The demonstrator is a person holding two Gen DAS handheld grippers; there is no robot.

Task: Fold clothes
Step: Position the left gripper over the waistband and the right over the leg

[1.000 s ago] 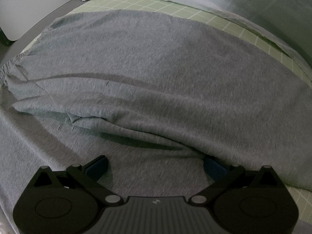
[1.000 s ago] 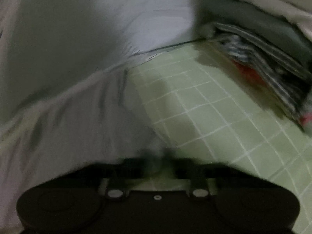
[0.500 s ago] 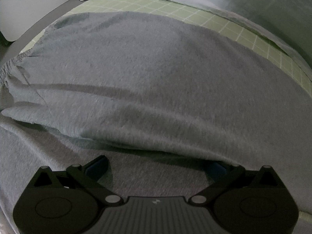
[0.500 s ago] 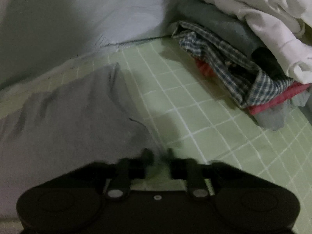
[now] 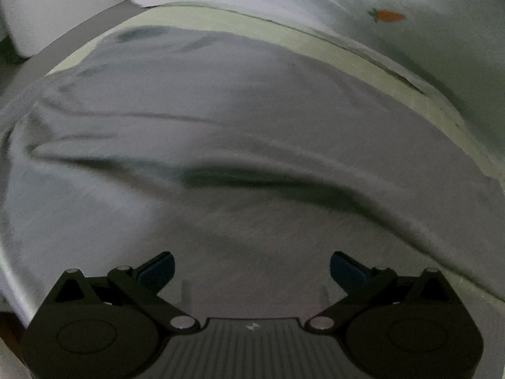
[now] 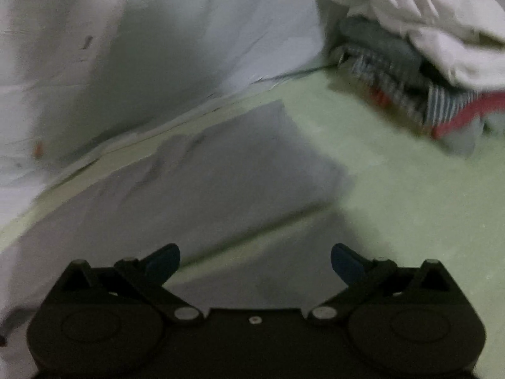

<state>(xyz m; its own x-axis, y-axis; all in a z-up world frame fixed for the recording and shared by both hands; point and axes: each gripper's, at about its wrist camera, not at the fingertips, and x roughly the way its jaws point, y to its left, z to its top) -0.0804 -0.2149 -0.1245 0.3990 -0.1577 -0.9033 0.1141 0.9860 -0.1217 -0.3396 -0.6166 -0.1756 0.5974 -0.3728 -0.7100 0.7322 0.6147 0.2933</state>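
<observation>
A grey garment [image 5: 252, 110] lies spread on the green checked sheet [image 5: 315, 47], with a folded-over layer that ends in a dark crease across the middle. My left gripper [image 5: 252, 268] hovers just above the near part of it, jaws wide apart and empty. In the right wrist view the garment's corner [image 6: 221, 173] lies flat on the sheet [image 6: 394, 205]. My right gripper [image 6: 255, 260] is above that edge; its jaws are opening, and nothing is pinched between them.
A pile of crumpled clothes [image 6: 410, 63], white on top with checked and red pieces below, sits at the back right. A pale quilt [image 5: 410, 47] printed with a carrot [image 5: 385, 15] borders the sheet's far side. At the far left is a white block [image 5: 47, 6] beyond the bed edge.
My right gripper went from shut on the grey cloth's edge to wide apart, letting the cloth drop flat, and drew back. The left gripper also pulled back over the garment.
</observation>
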